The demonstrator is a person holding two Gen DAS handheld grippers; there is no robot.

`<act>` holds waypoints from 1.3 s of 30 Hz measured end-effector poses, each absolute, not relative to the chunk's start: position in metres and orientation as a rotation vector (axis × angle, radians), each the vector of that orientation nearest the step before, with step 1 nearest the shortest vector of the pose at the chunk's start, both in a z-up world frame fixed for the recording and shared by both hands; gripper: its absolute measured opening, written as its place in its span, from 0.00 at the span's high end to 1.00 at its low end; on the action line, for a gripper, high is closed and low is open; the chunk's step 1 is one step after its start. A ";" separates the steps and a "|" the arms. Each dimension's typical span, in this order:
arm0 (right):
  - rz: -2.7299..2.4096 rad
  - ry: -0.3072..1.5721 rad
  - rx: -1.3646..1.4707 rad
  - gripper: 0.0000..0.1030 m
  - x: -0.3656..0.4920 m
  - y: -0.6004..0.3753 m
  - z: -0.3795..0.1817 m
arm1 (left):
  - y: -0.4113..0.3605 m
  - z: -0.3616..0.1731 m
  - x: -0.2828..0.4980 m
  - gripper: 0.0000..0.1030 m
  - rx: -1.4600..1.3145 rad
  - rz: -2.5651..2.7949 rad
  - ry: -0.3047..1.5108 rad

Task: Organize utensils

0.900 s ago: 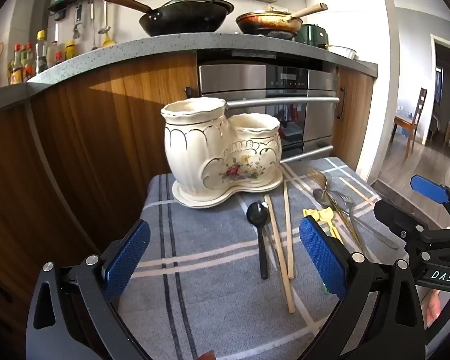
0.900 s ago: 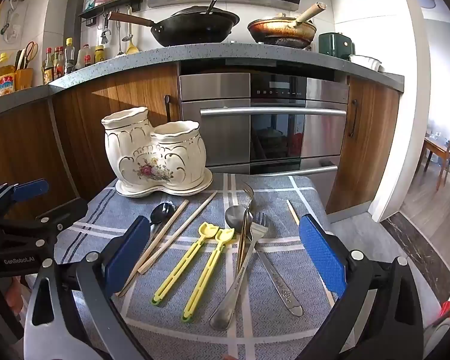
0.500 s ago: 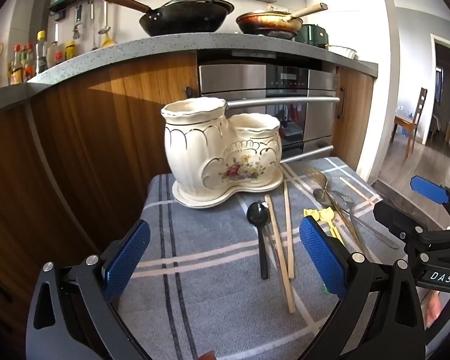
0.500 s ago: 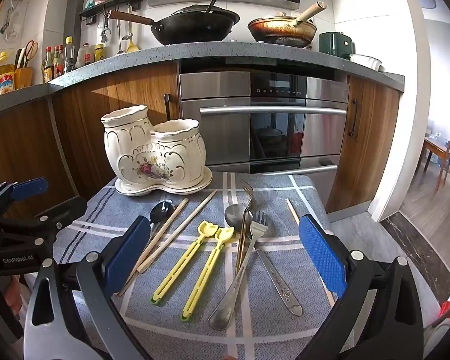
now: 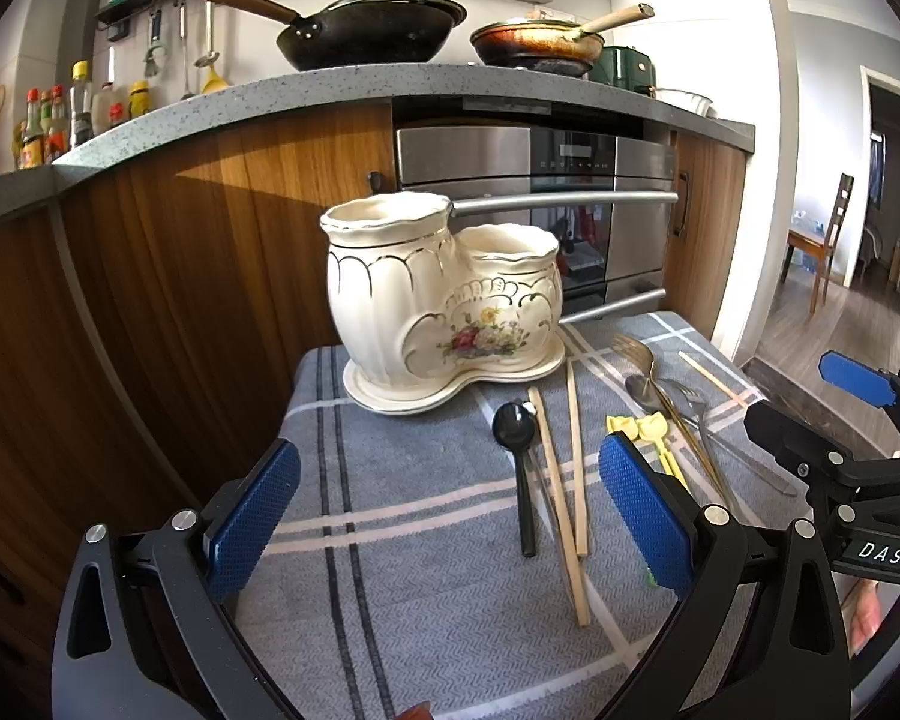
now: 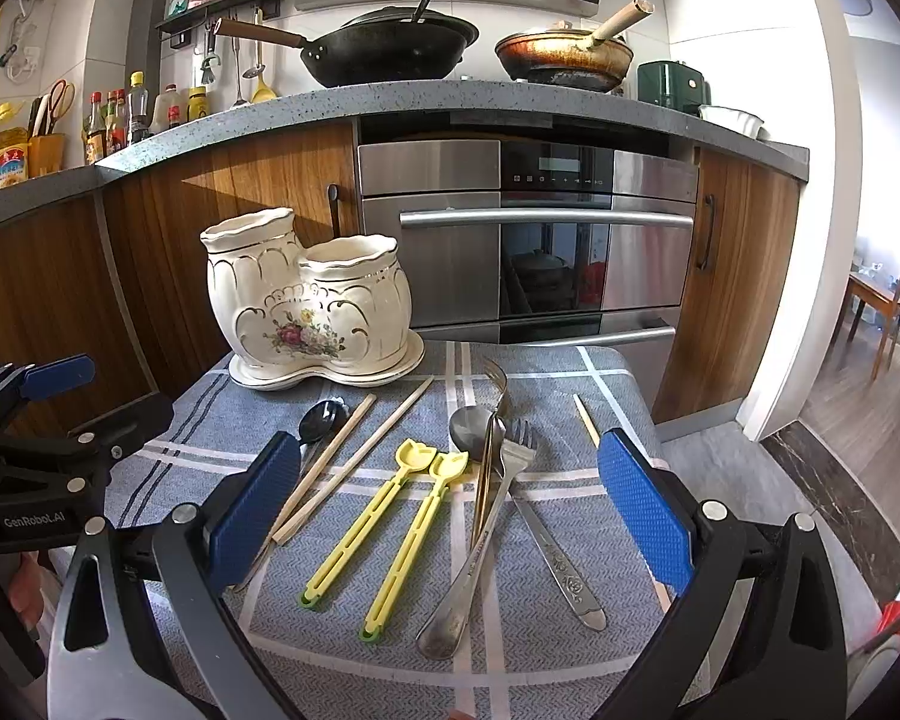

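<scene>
Left gripper (image 5: 450,510): tilted downward over the desk, blue textured jaws wide, empty.
Cream two-pot ceramic holder with gold trim and floral print (image 6: 306,300): upright at the back left of the grey plaid cloth (image 6: 546,630).
Black plastic spoon (image 6: 321,420): beside two wooden chopsticks (image 6: 354,468).
Yellow slotted plastic utensils (image 6: 390,516): parallel.
Steel cutlery (image 6: 492,480): overlapping.
Right gripper (image 6: 450,504): tilted downward, jaws wide, empty.
</scene>
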State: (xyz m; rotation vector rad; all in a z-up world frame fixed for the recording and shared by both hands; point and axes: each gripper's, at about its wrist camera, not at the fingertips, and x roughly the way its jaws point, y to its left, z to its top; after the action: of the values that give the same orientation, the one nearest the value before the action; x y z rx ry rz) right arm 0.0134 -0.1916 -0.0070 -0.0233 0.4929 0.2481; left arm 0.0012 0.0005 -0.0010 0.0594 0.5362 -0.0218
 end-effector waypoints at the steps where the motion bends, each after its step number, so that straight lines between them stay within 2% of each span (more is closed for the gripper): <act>1: 0.248 0.494 -0.023 0.05 0.013 -0.192 -0.007 | 0.000 -0.001 0.001 0.04 0.060 -0.021 0.536; 39: 0.244 0.505 -0.020 0.05 0.015 -0.192 -0.010 | -0.003 -0.005 0.004 0.04 0.069 -0.026 0.550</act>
State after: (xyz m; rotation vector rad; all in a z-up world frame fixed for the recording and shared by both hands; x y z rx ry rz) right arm 0.0149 -0.1915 -0.0099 -0.0201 0.5049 0.2442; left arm 0.0040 -0.0034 -0.0046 0.0688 0.5504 -0.0260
